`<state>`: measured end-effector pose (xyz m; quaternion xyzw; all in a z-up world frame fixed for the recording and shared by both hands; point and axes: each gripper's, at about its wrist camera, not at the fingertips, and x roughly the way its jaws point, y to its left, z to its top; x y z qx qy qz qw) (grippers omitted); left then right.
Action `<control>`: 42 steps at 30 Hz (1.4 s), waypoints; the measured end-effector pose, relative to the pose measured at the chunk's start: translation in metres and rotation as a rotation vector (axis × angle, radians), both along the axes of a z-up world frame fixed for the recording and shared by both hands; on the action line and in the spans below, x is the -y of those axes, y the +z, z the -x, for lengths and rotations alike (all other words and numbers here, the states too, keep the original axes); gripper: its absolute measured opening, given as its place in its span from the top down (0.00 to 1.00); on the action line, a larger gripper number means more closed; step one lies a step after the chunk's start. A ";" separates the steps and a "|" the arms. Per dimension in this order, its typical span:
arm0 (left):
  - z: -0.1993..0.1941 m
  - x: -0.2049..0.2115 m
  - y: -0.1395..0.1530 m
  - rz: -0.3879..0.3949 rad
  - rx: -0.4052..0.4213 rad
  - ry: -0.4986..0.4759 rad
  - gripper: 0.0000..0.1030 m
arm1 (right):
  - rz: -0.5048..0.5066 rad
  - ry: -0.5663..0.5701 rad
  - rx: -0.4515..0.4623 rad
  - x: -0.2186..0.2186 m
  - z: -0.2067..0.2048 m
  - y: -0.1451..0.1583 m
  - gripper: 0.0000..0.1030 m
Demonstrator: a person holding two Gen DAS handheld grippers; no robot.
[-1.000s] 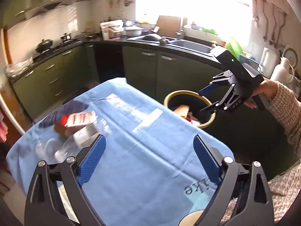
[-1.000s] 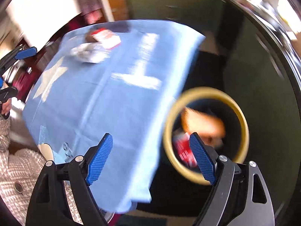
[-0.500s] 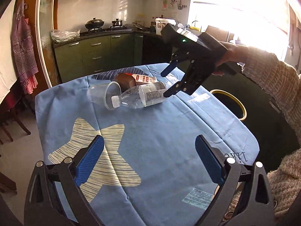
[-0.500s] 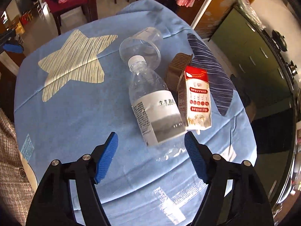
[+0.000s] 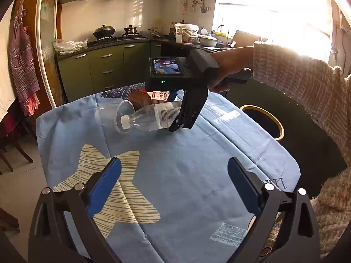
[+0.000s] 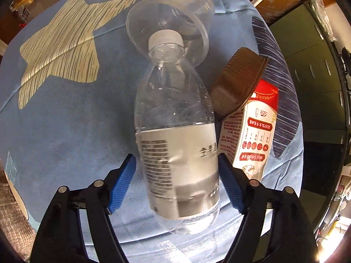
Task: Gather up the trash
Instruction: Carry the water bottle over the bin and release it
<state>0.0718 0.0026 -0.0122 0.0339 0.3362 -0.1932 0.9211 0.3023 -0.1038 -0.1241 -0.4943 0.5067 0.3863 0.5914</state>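
A clear plastic bottle [image 6: 175,131] with a white label lies on the blue tablecloth [image 6: 65,120], its cap poking into a clear plastic cup [image 6: 169,13] on its side. A brown ridged cup [image 6: 238,81] and a red-and-white carton [image 6: 252,131] lie just right of it. My right gripper [image 6: 177,184] is open, its blue pads straddling the bottle's label, not closed on it. In the left wrist view the right gripper [image 5: 177,118] sits over the bottle [image 5: 151,118]. My left gripper [image 5: 173,188] is open and empty above the near cloth.
A black bin with a yellow rim [image 5: 263,120] stands beside the table's right edge. Green kitchen cabinets [image 5: 103,70] and a counter run behind the table. Chairs stand at the left [image 5: 13,153]. A star pattern [image 5: 114,197] marks the cloth.
My right gripper swung from over the bin to the table and came down around the bottle. The left wrist view turned from the bin toward the trash pile.
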 end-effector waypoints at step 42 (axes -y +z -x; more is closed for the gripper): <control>-0.061 0.031 -0.011 -0.143 -0.053 0.033 0.10 | -0.278 -1.055 0.247 0.453 0.068 0.026 0.27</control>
